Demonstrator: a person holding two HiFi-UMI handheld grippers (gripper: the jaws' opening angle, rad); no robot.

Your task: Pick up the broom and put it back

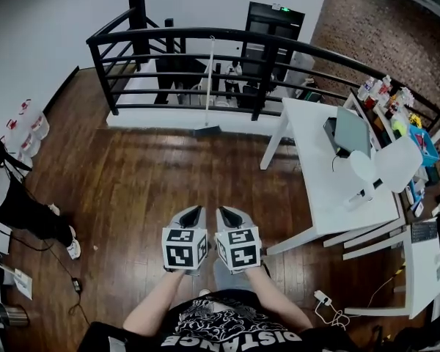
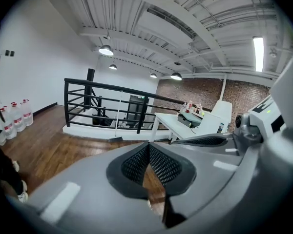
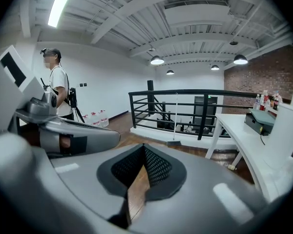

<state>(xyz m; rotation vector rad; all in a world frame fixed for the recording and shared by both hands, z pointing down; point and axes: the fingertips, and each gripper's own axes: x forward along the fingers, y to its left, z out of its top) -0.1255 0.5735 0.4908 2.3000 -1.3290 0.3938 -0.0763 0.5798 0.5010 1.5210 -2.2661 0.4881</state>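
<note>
Left tongs (image 1: 193, 211): clenched, the pads meet at the tips and nothing is between them, only floor shows through the gap. Same read in the left gripper view (image 2: 148, 145).

Broom (image 1: 208, 86): not picked up yet. It's dead ahead of both tongs and well apart from them, across a stretch of open wood floor (image 1: 132, 189). It stands upright, so the long axis is near vertical: head on the floor, handle leaning on the black railing (image 1: 205, 34). In the head view it lines up with the gap between the two tongs, so neither hand looks clearly nearer. The left gripper view puts it (image 2: 118, 123) a bit left of its jaw line, the right gripper view (image 3: 176, 116) a bit right of its own.

Right tongs (image 1: 227, 212): also clenched and empty (image 3: 143, 146), and side by side with the left ones.

Judgement: the coming move is a straight walk-in, then open one pair and take the handle side-on across its vertical axis. Either hand works.

Containers:
- Far left of the tongs: water jugs (image 1: 31, 127) on the floor by the wall, look filled.
- Ahead-right of the tongs: white desk (image 1: 315, 174) with a grey box (image 1: 350, 130) on it.
- Farther right, beyond the desk: blue bin (image 1: 427, 147), contents too small to tell.
</note>
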